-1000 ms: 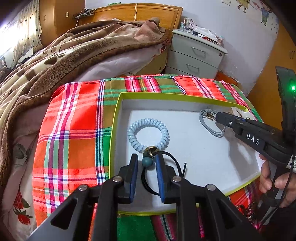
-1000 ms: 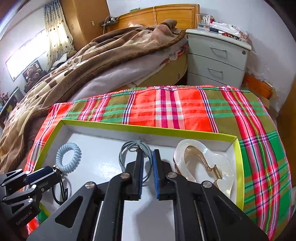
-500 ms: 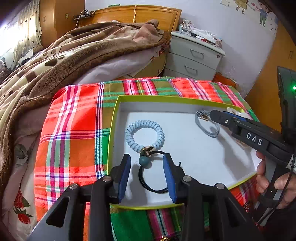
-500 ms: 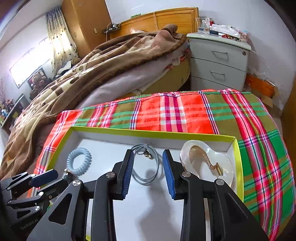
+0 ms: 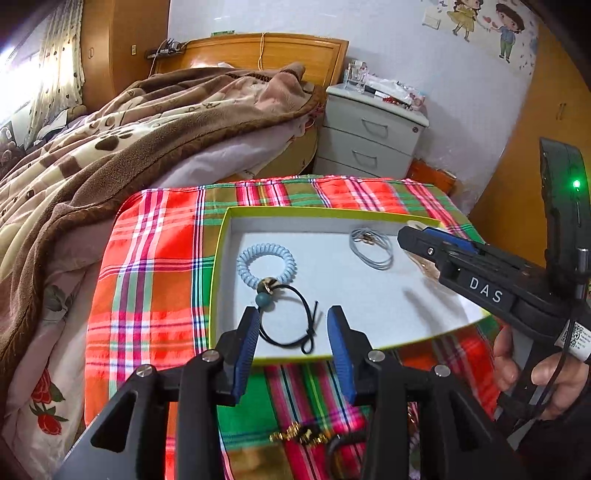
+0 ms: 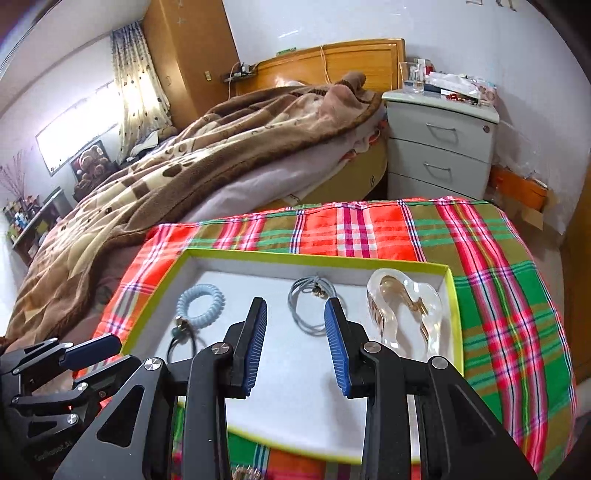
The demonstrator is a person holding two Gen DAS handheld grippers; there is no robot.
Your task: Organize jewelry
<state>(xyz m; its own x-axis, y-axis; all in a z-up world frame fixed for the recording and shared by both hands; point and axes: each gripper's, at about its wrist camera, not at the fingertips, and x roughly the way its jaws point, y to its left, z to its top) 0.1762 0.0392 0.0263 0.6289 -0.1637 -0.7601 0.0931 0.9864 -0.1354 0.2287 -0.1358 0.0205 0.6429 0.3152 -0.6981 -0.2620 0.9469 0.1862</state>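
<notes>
1. A plaid cloth (image 6: pixel 369 229) in red, green and olive covers the near surface.
2. A brown paw-print blanket (image 6: pixel 207 155) lies rumpled on the bed.
3. A wooden headboard (image 5: pixel 258 51) stands behind it.
4. A grey two-drawer nightstand (image 6: pixel 439 147) carries clutter.

This is a bedroom in a home: a bed with a wooden headboard (image 6: pixel 332 59) fills the 11 o'clock side of the right wrist view, heaped with a brown paw-print fleece blanket (image 6: pixel 192 162) over a pale sheet. At 1 o'clock a grey two-drawer nightstand (image 6: pixel 439 147) carries a drinking glass (image 6: pixel 415 75) and small clutter, and at 10 o'clock a dotted curtain (image 6: pixel 138 85) hangs beside a bright window next to a tall wooden wardrobe (image 6: pixel 184 55). In the left wrist view a cartoon wall sticker of two children (image 5: pixel 484 22) sits at 1 o'clock.
</notes>
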